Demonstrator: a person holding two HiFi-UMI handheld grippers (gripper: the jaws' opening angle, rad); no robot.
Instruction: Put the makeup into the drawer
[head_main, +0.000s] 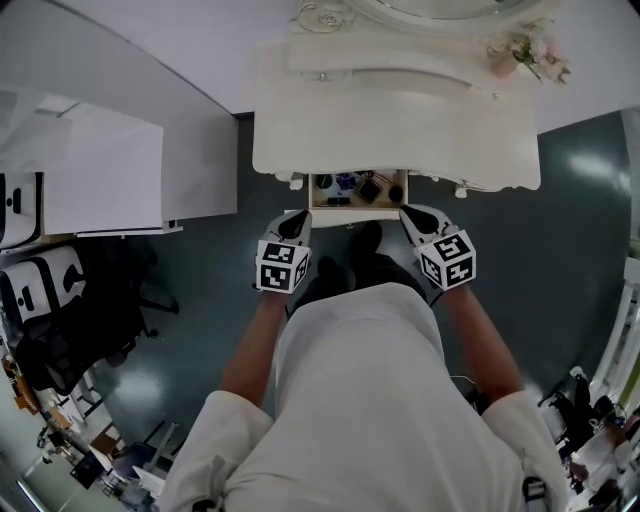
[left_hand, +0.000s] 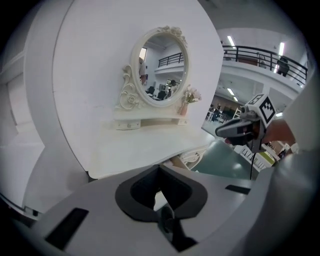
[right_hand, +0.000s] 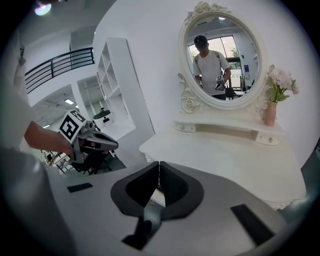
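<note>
Left gripper (head_main: 299, 216), right gripper (head_main: 406, 212) — tilted down, closed

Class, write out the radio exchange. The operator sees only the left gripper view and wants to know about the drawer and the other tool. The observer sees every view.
Operator: My view shows the mirror but little below the tabletop. Is the drawer open?
Observer: Yes. In the head view it is pulled out under the dressing table, with small dark makeup items inside.
Operator: Is the right tool carrying anything?
Observer: No. The right gripper view shows its jaws together with nothing between them.
</note>
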